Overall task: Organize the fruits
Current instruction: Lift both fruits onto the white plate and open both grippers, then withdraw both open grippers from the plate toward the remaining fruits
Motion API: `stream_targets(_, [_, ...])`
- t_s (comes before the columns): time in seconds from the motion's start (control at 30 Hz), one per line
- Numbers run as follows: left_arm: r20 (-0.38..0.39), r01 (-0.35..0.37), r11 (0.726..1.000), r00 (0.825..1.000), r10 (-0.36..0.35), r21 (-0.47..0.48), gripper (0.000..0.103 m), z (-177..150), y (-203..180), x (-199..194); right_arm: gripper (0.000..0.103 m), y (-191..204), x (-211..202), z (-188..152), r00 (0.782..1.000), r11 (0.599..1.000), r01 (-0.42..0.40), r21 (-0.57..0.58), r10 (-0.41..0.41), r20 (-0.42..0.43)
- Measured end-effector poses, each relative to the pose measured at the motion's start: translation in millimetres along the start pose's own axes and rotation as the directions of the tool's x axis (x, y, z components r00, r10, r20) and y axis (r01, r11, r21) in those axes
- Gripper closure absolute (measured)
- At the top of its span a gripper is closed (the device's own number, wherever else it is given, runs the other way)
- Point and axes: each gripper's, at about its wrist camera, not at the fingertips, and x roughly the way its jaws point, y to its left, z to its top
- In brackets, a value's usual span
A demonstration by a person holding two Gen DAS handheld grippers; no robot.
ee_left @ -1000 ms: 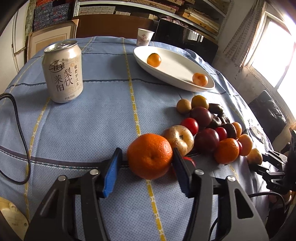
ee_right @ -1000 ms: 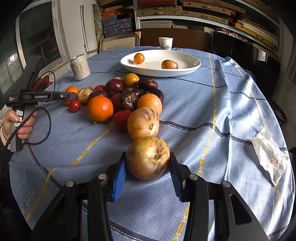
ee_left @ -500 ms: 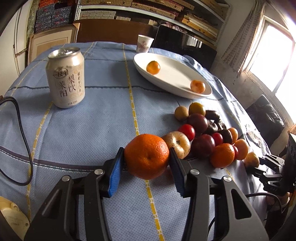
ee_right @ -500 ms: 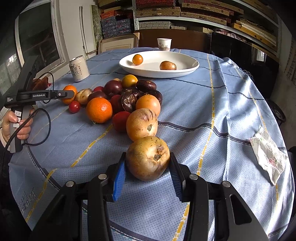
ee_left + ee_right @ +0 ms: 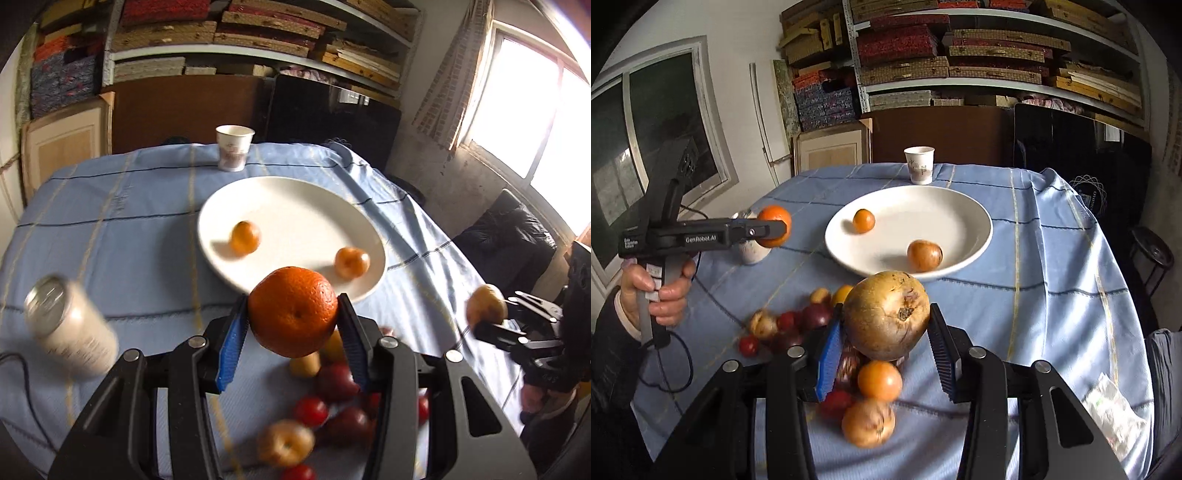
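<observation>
My left gripper (image 5: 291,325) is shut on a large orange (image 5: 293,311) and holds it in the air just before the near rim of the white plate (image 5: 295,206). My right gripper (image 5: 886,332) is shut on a brown-yellow round fruit (image 5: 886,314), lifted above the fruit pile (image 5: 798,325). The plate (image 5: 945,210) holds a small orange (image 5: 863,220) and a brownish fruit (image 5: 924,254). The left gripper with its orange (image 5: 774,225) shows in the right wrist view; the right gripper's fruit (image 5: 485,309) shows in the left wrist view.
A drink can (image 5: 70,332) stands at the left on the blue tablecloth. A paper cup (image 5: 233,147) stands beyond the plate. Loose fruits (image 5: 325,413) lie below the left gripper. A crumpled wrapper (image 5: 1112,417) lies at the right edge. Shelves stand behind the table.
Both grippers have lifted their fruits off the table and moved forward toward the plate. The fruit pile now lies below and behind them.
</observation>
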Motion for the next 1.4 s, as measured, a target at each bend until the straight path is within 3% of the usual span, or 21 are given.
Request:
stream_targets(0.2, [-0.079, 0.002, 1.0, 0.997, -0.003, -0.021, 0.056, 34.8, -4.2, 61.4, 0.058, -4.6, 65.1, 41.7, 0.998, 0.999, -0.022, 0.025, 0.024, -0.056])
stream_targets(0.4, [-0.142, -0.023, 0.999, 0.99, 0.016, -0.043, 0.056, 38.9, 6.9, 97.8, 0.058, -2.2, 117.2, 53.3, 0.984, 0.997, -0.063, 0.037, 0.069, -0.165])
stream_targets(0.57, [-0.184, -0.063, 0.998, 0.981, 0.057, -0.027, 0.056, 34.7, 10.3, 114.6, 0.058, 3.4, 140.5, 53.7, 0.975, 0.998, -0.053, 0.026, 0.057, -0.217])
stream_targets(0.6, [-0.185, -0.074, 0.997, 0.98, 0.068, -0.028, 0.051, 34.1, 11.2, 116.9, 0.058, 3.4, 143.3, 52.6, 0.972, 0.998, -0.056, 0.028, 0.061, -0.229])
stream_targets(0.67, [-0.176, -0.109, 0.994, 0.979, 0.104, -0.021, 0.031, 34.0, 11.8, 114.5, 0.057, 3.8, 146.4, 50.2, 0.964, 0.998, -0.058, 0.033, 0.065, -0.256])
stream_targets(0.7, [-0.148, -0.13, 0.991, 0.981, 0.125, -0.025, 0.017, 34.5, 12.0, 107.8, 0.055, 3.5, 144.8, 49.1, 0.963, 0.997, -0.06, 0.042, 0.069, -0.262])
stream_targets(0.73, [-0.125, -0.137, 0.99, 0.983, 0.132, -0.03, 0.012, 36.1, 12.5, 100.4, 0.046, 3.6, 139.0, 48.1, 0.965, 0.997, -0.067, 0.046, 0.077, -0.25])
stream_targets(0.9, [-0.007, -0.138, 0.99, 0.99, 0.138, -0.04, 0.005, 21.9, 10.9, 34.4, 0.031, 4.8, 82.5, 35.9, 0.988, 0.994, -0.107, -0.002, 0.106, -0.114])
stream_targets(1.07, [0.103, -0.121, 0.991, 0.987, 0.127, -0.056, 0.005, -27.1, 13.3, -29.4, 0.028, 7.8, 28.4, 5.1, 0.99, 0.985, -0.123, -0.119, 0.114, -0.08])
stream_targets(1.13, [0.126, -0.14, 0.986, 0.981, 0.151, -0.087, 0.005, -46.0, 16.6, -40.3, 0.023, 6.0, 19.3, -9.7, 0.981, 0.976, -0.179, -0.122, 0.167, -0.1])
stream_targets(1.23, [0.128, -0.144, 0.982, 0.979, 0.159, -0.12, 0.005, -72.4, 21.9, -43.7, 0.023, 0.9, 12.5, -28.1, 0.949, 0.948, -0.295, -0.117, 0.276, -0.152])
stream_targets(1.4, [0.096, -0.152, 0.977, 0.981, 0.167, -0.147, 0.005, -95.7, 24.8, -45.4, 0.023, -8.9, 2.2, -51.6, 0.939, 0.943, -0.313, -0.111, 0.29, -0.184])
